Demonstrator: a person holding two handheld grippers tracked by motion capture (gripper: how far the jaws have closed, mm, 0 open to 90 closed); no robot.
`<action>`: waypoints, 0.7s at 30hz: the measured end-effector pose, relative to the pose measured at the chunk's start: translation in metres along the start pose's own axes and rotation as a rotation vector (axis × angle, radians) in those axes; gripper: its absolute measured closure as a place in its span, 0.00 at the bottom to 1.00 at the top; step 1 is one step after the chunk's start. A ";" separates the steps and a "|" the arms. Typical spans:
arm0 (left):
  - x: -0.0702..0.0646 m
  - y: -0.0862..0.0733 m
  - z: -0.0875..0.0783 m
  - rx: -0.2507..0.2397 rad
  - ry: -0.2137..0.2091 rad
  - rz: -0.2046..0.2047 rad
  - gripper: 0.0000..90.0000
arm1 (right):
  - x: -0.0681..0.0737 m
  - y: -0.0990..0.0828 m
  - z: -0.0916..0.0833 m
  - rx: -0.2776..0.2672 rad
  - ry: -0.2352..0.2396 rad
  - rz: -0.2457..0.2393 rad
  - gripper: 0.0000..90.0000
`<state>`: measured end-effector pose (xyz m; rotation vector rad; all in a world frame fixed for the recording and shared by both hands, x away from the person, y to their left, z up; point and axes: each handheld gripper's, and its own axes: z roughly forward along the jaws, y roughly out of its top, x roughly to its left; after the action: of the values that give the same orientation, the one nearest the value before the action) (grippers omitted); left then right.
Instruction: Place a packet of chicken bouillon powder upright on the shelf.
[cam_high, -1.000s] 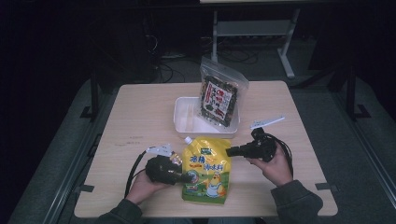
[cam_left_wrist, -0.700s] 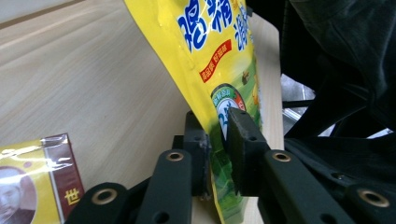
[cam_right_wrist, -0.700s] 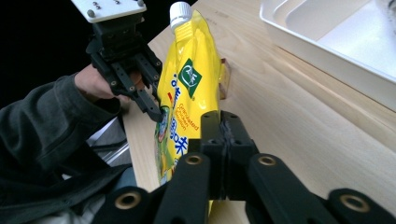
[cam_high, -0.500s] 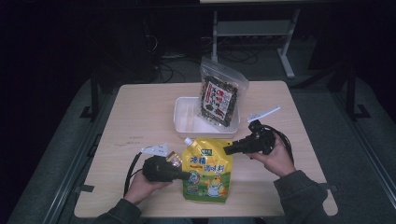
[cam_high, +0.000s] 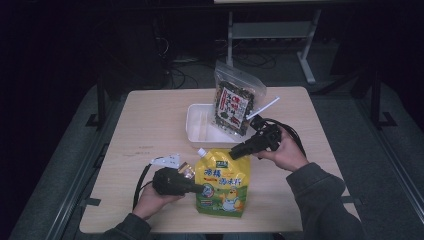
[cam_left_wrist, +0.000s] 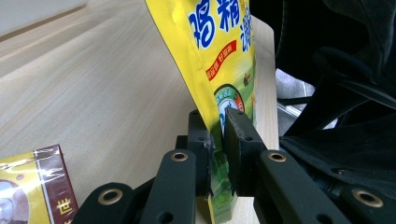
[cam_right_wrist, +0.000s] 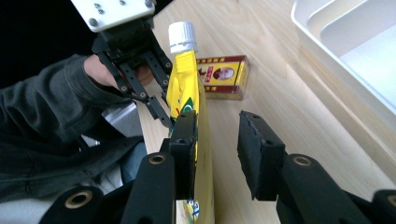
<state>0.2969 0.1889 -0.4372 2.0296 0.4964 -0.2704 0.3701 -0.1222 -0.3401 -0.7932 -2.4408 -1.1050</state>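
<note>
A yellow spout pouch (cam_high: 222, 182) with a white cap (cam_high: 201, 151) lies near the table's front edge. My left gripper (cam_high: 200, 189) is shut on its left edge. In the left gripper view both pads (cam_left_wrist: 203, 144) pinch the printed pouch (cam_left_wrist: 219, 60). My right gripper (cam_high: 236, 154) hovers over the pouch's top right corner. Its jaws have just been opening and now stand apart (cam_right_wrist: 219, 140), with the pouch (cam_right_wrist: 184, 88) beside the left pad and not pinched. Across the pouch, the left gripper (cam_right_wrist: 161, 114) holds its far edge.
A small red and gold box (cam_high: 187, 170) lies beside the left gripper, also seen as the box (cam_right_wrist: 223, 74). A white tray (cam_high: 200, 125) sits mid-table with a dark snack bag (cam_high: 231, 107) leaning in it. The tray wall (cam_right_wrist: 327, 56) is close on the right.
The right gripper let go of the pouch's right side and lifted toward the tray. The left gripper closed on the pouch's left edge and stayed put.
</note>
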 end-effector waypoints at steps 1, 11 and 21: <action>0.000 0.000 0.000 0.000 0.000 0.001 0.90 | 0.000 0.002 0.001 0.010 0.008 -0.001 0.77; -0.004 0.003 -0.001 0.004 0.003 0.020 0.90 | 0.004 0.016 0.015 0.110 0.033 -0.013 0.91; -0.005 0.004 -0.002 0.003 0.037 0.030 0.81 | 0.013 0.017 0.011 0.132 0.059 -0.009 0.99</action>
<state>0.2942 0.1879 -0.4305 2.0461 0.4889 -0.2156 0.3693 -0.1001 -0.3305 -0.6994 -2.4414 -0.9451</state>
